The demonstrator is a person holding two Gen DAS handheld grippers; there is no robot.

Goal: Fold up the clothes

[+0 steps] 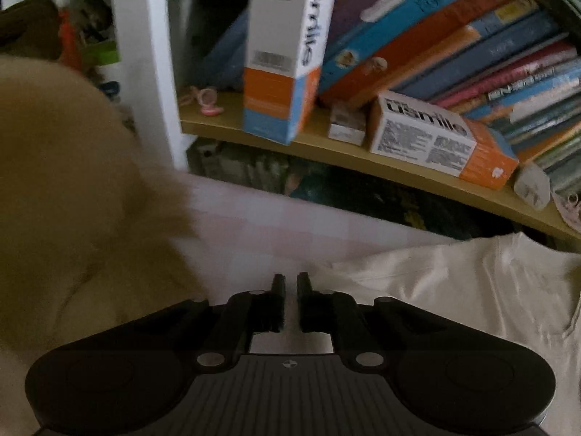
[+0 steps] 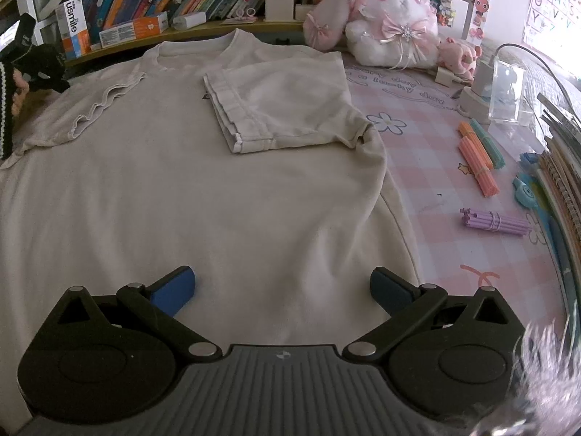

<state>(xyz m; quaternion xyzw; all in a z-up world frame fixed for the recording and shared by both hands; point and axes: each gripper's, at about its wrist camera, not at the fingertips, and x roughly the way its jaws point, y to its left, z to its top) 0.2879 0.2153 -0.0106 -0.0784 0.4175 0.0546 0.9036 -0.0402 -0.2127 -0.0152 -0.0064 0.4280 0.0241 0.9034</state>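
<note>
A cream T-shirt point(image 2: 189, 189) lies flat, front up, on a pink checked tablecloth point(image 2: 435, 145). Its right sleeve point(image 2: 283, 109) is folded in over the chest. The wavy hem of the other sleeve point(image 2: 105, 105) lies on the shirt's left side. My right gripper point(image 2: 283, 287) stands open above the shirt's lower part, with nothing between its blue pads point(image 2: 174, 290). My left gripper point(image 1: 290, 278) is shut to a thin slit over the tablecloth point(image 1: 254, 225), at the shirt's edge point(image 1: 454, 283). I see no cloth pinched in it.
A low shelf point(image 1: 326, 145) behind the table holds leaning books and usmile boxes point(image 1: 279, 72). A blurred tan soft mass point(image 1: 72, 181) fills the left of the left wrist view. A plush rabbit point(image 2: 392, 18), stick bundles point(image 2: 475, 160), a clear box point(image 2: 508, 91) and notebooks point(image 2: 559, 167) lie to the right.
</note>
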